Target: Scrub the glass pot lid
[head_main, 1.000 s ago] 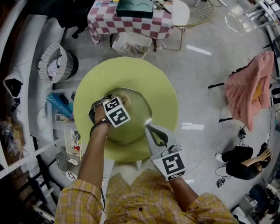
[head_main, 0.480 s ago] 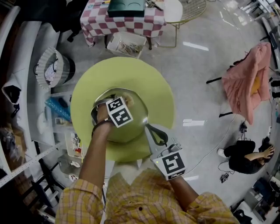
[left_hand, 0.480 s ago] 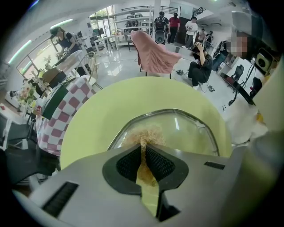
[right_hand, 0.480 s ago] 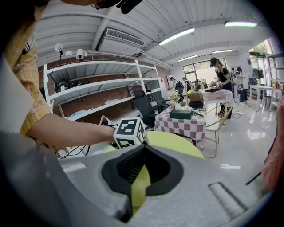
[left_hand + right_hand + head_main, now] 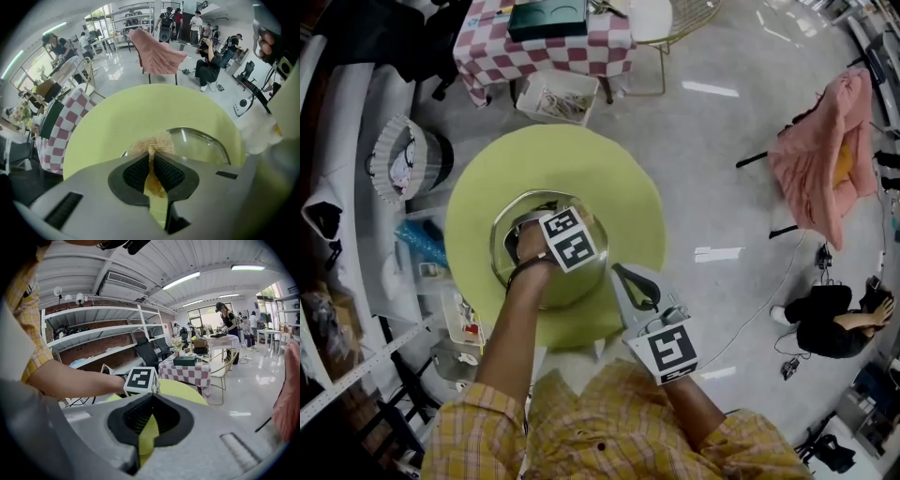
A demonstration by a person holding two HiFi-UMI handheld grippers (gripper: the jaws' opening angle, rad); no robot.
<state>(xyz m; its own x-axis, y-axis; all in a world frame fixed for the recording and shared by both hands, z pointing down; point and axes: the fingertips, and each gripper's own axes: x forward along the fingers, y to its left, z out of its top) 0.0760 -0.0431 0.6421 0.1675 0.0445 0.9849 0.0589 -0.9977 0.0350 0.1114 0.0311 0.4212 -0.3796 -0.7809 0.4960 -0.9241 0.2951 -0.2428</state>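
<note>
Glass pot lid (image 5: 579, 281): lies flat on the round yellow-green surface (image 5: 619, 197), set toward its 7 o'clock side in the head view; metal rim, clear dome.

Left hand-held gripper (image 5: 151, 161): over the lid, jaws closed on a tan fibrous scrubber (image 5: 154, 140), whose tuft sticks out past the tips above the glass.

Right hand-held gripper (image 5: 619, 274): at the lid's 4 o'clock edge, jaws drawn together to a narrow slit; nothing can be made out between them, and contact with the rim cannot be told.

Surroundings, head view: checkered table (image 5: 487, 52) at 12 o'clock; pink cloth (image 5: 825, 159) at 2 o'clock; seated person (image 5: 830, 323) on the floor at 4 o'clock.
</note>
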